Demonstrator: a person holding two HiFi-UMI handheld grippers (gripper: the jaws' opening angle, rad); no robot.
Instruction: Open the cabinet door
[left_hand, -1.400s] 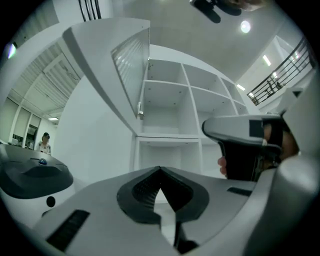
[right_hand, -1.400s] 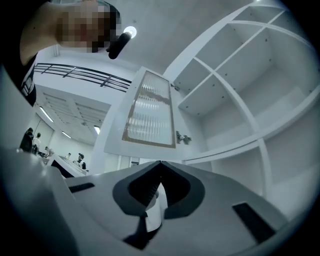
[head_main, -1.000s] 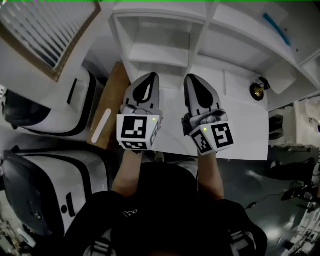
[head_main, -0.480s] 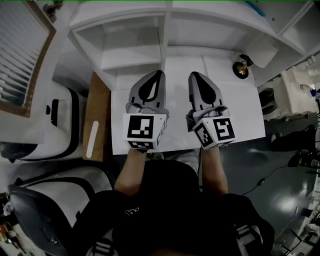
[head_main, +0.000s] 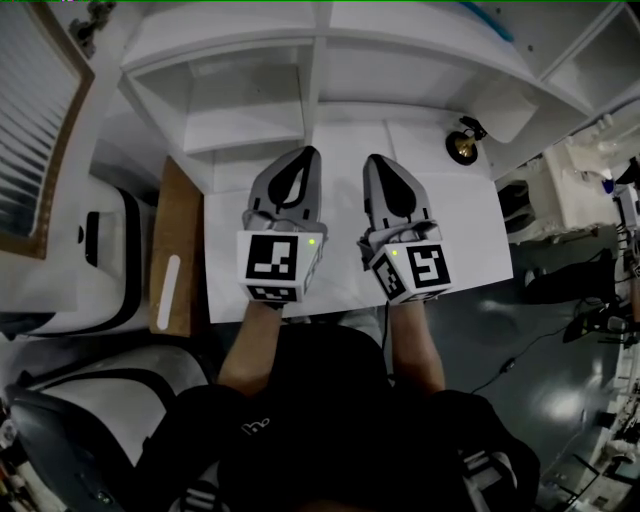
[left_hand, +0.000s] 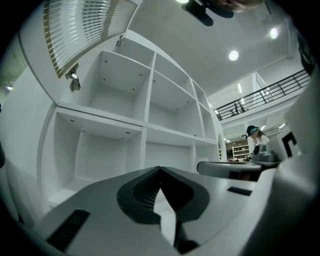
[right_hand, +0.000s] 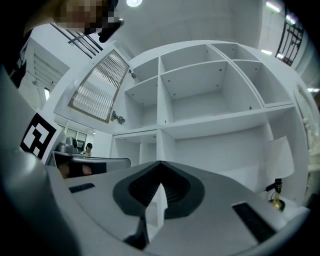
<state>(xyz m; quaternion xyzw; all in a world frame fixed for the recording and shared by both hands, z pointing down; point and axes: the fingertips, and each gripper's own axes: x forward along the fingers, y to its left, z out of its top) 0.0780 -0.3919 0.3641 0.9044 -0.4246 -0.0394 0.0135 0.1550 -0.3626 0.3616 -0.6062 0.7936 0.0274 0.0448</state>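
Claws sit side by side over the white tabletop (head_main: 470, 230), both pointing level at the white shelf unit (head_main: 250, 100) just ahead of them. The left claw (head_main: 305, 152) is pinched together. In the left gripper view its two tips meet in a point with nothing between them, and only a sliver of white surface shows through the slot behind the tips. The right claw (head_main: 374, 158) is closed tip to tip in the same way and holds nothing. Each carries its marker cube (head_main: 278, 265) at the rear, with a bare forearm (head_main: 245, 345) behind it.

The cabinet door (head_main: 35, 110), a slatted panel in a wooden frame, is up and to the left of the left claw, well apart from both claws. It stands at an angle to the unit's front rather than flat over a compartment. A small metal fitting (left_hand: 74, 81) shows at its lower corner, next to the unit. The compartments ahead of the claws are open-fronted.

A small brass-coloured object (head_main: 462, 147) with a black part stands on the tabletop, ahead and to the right of the right claw and near the unit's lowest shelf. What it is cannot be made out. A brown board (head_main: 178, 250) with a white strip lies to the left of the left claw, along the tabletop's edge. Beyond it stand white-and-black machines (head_main: 100, 255). In the left gripper view a person (left_hand: 256, 137) stands far off to the right.
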